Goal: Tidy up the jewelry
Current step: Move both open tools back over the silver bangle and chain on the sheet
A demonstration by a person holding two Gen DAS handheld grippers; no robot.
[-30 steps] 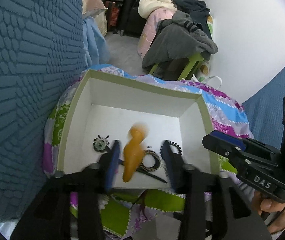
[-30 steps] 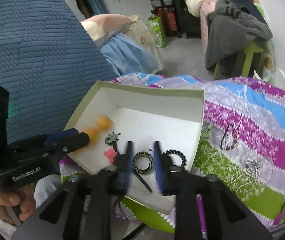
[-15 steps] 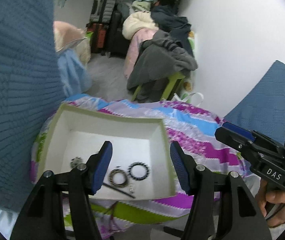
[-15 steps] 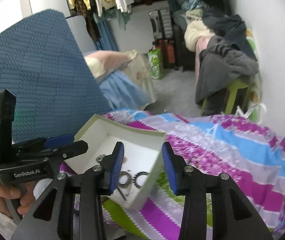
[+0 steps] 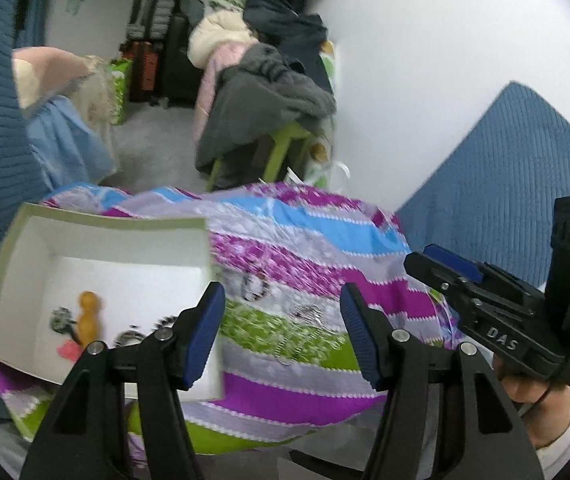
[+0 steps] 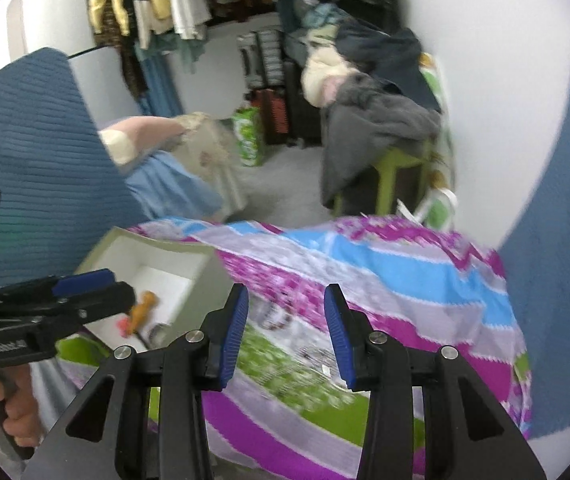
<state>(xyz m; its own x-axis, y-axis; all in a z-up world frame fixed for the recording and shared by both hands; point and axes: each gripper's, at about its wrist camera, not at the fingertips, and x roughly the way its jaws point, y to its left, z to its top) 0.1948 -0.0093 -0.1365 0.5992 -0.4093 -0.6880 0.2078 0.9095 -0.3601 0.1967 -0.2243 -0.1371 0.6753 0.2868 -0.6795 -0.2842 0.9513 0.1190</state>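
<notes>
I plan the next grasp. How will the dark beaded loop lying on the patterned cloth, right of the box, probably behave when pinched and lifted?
The beaded loop looks thin and strung, so it will probably hang limp. It likely weighs little. Lying flat on the soft cloth, it may drag fabric up with it.

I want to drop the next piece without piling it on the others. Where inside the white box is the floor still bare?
The box floor is bare along its back wall and toward the right wall. The near edge is crowded: orange clip, round brooch, pink piece and a ring cluster there, by the open left gripper.
</notes>
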